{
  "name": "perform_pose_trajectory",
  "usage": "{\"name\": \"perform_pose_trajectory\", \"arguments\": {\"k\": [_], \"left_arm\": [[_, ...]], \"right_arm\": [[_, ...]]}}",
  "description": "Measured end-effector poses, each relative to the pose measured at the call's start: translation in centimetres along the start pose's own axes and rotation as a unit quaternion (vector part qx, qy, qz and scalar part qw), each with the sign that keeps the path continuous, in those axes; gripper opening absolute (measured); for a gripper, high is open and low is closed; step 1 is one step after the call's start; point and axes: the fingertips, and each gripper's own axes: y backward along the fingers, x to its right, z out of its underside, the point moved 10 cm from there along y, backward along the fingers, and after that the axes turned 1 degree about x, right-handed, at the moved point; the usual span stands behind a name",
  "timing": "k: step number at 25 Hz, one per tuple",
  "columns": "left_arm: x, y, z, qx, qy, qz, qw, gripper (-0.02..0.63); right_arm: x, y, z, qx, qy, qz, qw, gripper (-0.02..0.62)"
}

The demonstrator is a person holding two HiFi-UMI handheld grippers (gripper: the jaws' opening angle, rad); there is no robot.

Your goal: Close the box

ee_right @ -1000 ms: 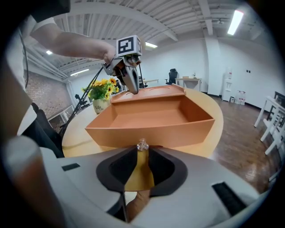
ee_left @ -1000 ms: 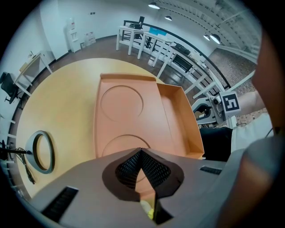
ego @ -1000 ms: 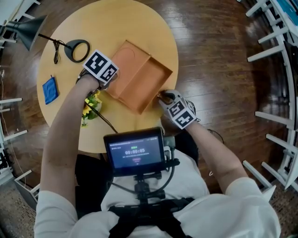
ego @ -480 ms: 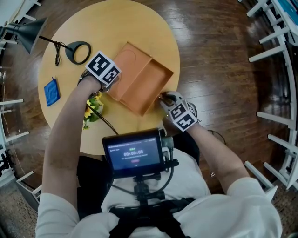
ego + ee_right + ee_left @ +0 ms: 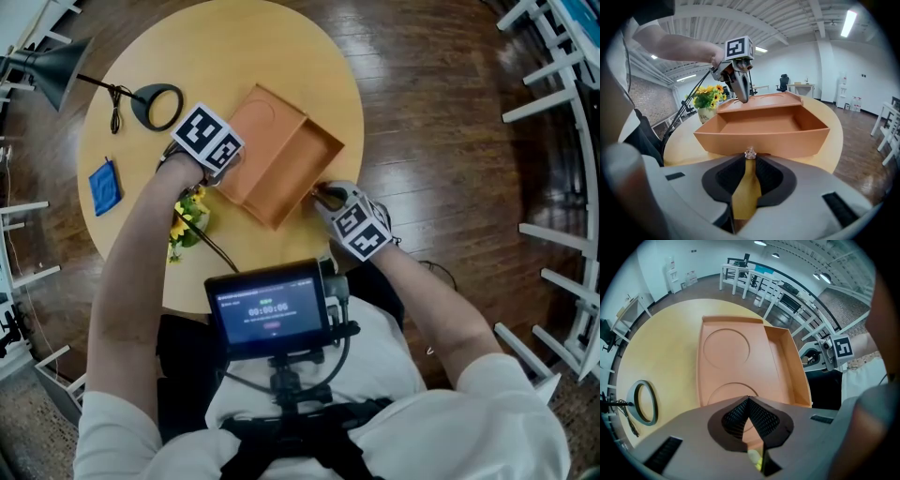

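1. Left gripper (image 5: 748, 399): the jaws are pressed fully together with nothing between them. The tips are over the near edge of the lid (image 5: 724, 345); contact cannot be judged.
2. Right gripper (image 5: 749, 157): the jaws are drawn in to a thin slit. A small clear bead (image 5: 750, 153) sits pinched right at the tips.
3. The bead and the right tips are just in front of the near-right outer wall of the box (image 5: 764, 136), low against the tabletop.
4. The box is open. Its tray is empty, and the lid lies flat on the far-left side of the tray, showing two round embossed rings.
5. The box lies diagonally on the round wooden table (image 5: 281, 37), right of centre, with its near-right wall near the table edge.
6. A pot of yellow flowers (image 5: 186, 214) stands left of the box, just beside the left gripper.
7. Far left: a black lamp base ring (image 5: 156, 103) and, nearer, a blue pad (image 5: 103, 185), both well apart from the box.
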Motion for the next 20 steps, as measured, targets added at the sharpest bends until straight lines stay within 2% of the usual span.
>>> {"name": "perform_pose_trajectory", "arguments": {"k": [20], "left_arm": [[1.4, -0.3, -0.8, -0.004, -0.009, -0.007, 0.9999, 0.001]], "right_arm": [[1.2, -3.4, -3.3, 0.011, 0.017, -0.012, 1.000, 0.074]]}}
